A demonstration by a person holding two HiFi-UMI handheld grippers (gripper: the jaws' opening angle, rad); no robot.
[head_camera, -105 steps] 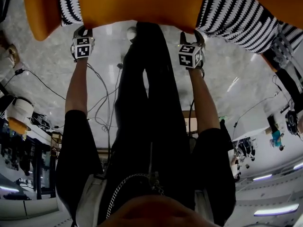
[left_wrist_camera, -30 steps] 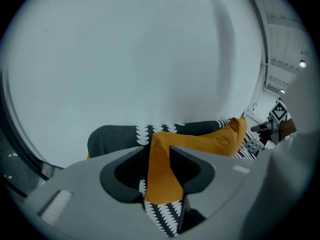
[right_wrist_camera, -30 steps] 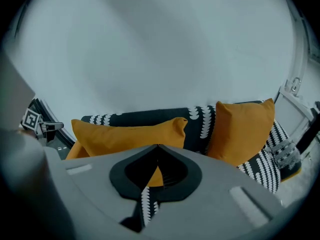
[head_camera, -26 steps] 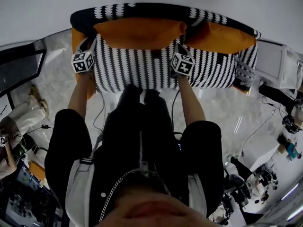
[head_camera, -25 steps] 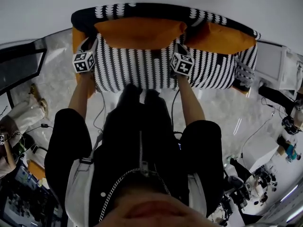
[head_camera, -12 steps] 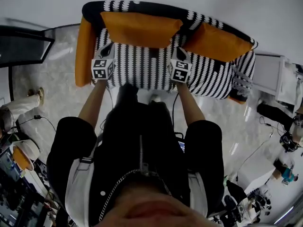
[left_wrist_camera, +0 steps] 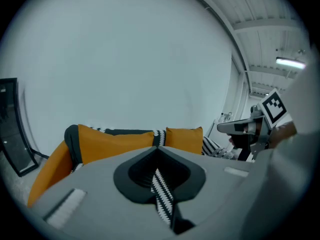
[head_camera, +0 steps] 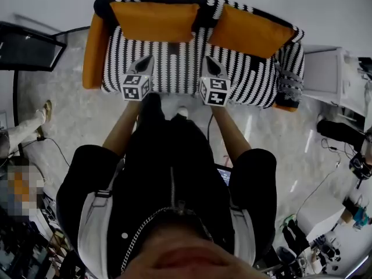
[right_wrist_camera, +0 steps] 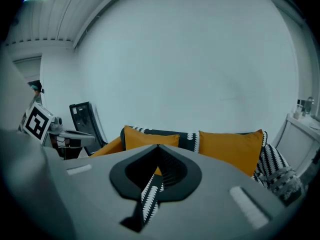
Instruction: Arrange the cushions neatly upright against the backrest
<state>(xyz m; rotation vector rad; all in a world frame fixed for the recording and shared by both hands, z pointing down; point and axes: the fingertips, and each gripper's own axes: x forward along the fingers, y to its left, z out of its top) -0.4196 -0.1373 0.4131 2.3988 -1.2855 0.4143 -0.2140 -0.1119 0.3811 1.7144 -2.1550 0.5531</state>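
Observation:
Two orange cushions stand upright side by side against the sofa backrest (head_camera: 203, 2): the left cushion (head_camera: 154, 21) and the right cushion (head_camera: 250, 31). The sofa has a black-and-white striped seat (head_camera: 180, 74). My left gripper (head_camera: 145, 58) and right gripper (head_camera: 210, 60) hover over the front of the seat, apart from the cushions, both shut with nothing held. From the left gripper (left_wrist_camera: 159, 151) view, the two cushions (left_wrist_camera: 115, 141) (left_wrist_camera: 185, 138) show ahead. In the right gripper (right_wrist_camera: 158, 149) view, they (right_wrist_camera: 147, 138) (right_wrist_camera: 230, 146) also sit ahead.
An orange armrest (head_camera: 92, 51) ends the sofa at left. A grey knitted throw (head_camera: 289, 83) drapes the right armrest. A white cabinet (head_camera: 325, 74) stands to the right and a dark screen (head_camera: 29, 48) to the left. Cables (head_camera: 52, 147) trail over the marble floor.
Both grippers have drawn back from the cushions to the front of the seat and risen. The cushions stay upright against the backrest, and the whole sofa has come into view.

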